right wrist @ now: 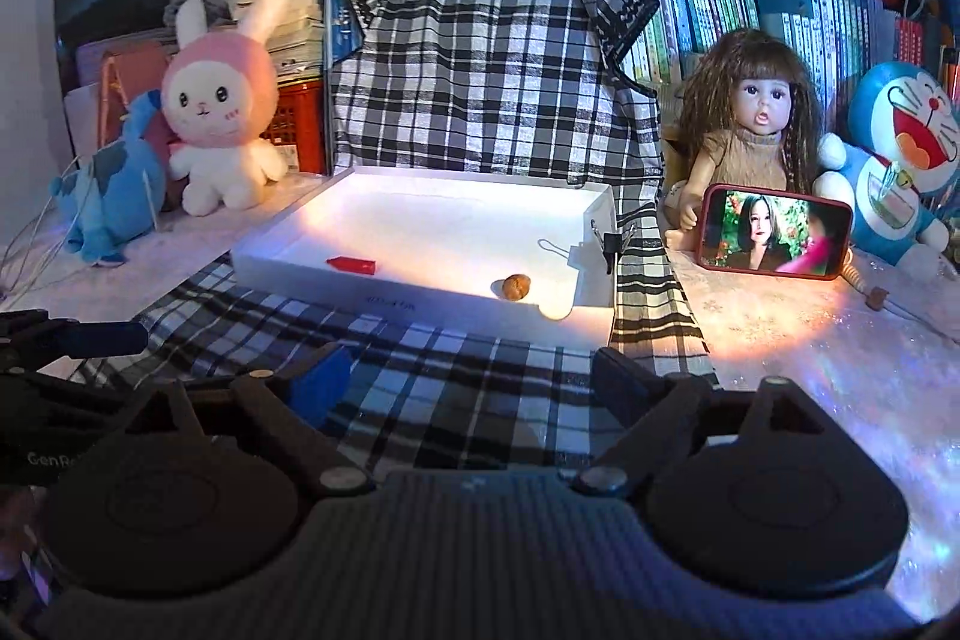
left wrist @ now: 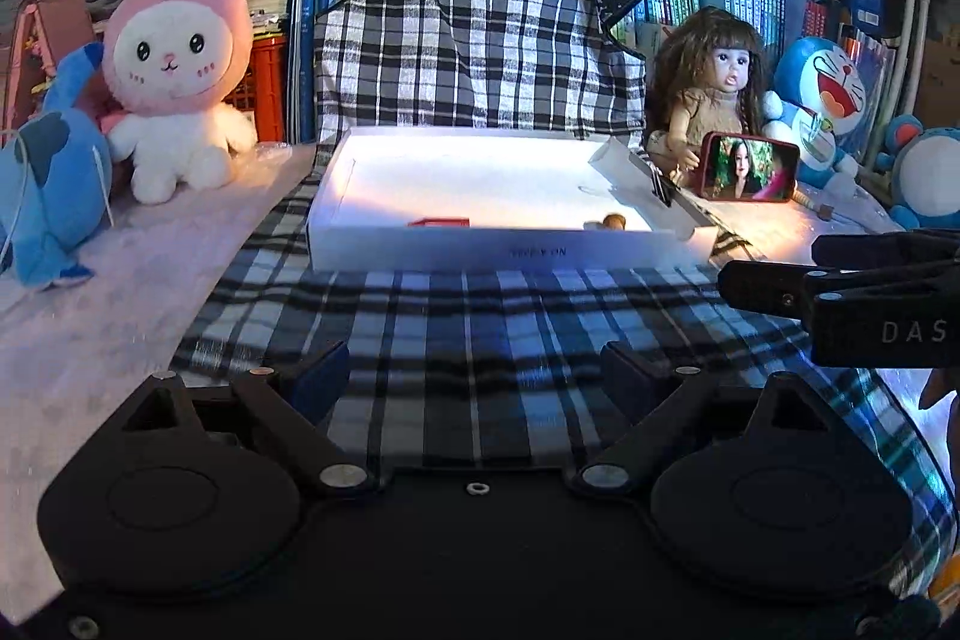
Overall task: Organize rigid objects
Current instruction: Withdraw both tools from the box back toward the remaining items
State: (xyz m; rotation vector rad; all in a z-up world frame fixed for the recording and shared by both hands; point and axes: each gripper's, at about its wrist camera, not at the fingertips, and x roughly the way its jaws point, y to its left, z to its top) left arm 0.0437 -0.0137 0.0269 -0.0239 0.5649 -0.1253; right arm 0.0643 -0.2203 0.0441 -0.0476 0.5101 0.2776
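The desk (right wrist: pixel 810 340), pale and glittery where bare, carries a black-and-white checked cloth (right wrist: pixel 468 376) that runs from the near edge up over the stacked books behind. On the cloth sits a shallow white cardboard tray (right wrist: pixel 420 307), brightly lit, its right wall held by a black binder clip (right wrist: pixel 612 241). Beside the tray stand a long-haired doll (right wrist: pixel 753 130) with a red-cased phone (right wrist: pixel 774 235) propped against it, and on the other side a pink-hooded white plush rabbit (right wrist: pixel 222 112). Inside the tray lie two task items, well apart: a small red flat block (right wrist: pixel 354 265) towards the left of the tray floor, and a brown rounded walnut-like nut (right wrist: pixel 516 286) near the front wall, right of centre. Both grippers hover over the cloth short of the tray. The left gripper (left wrist: pixel 474 376) stands spread wide and holds nothing; the right gripper (right wrist: pixel 474 370) likewise stands released and empty. Judged from appearance, both items are light and rigid. The block should take a pinch across its narrow flat sides without slipping. The nut looks hard but rounded and liable to roll or squirt out, so a hold across its widest middle appears safest.
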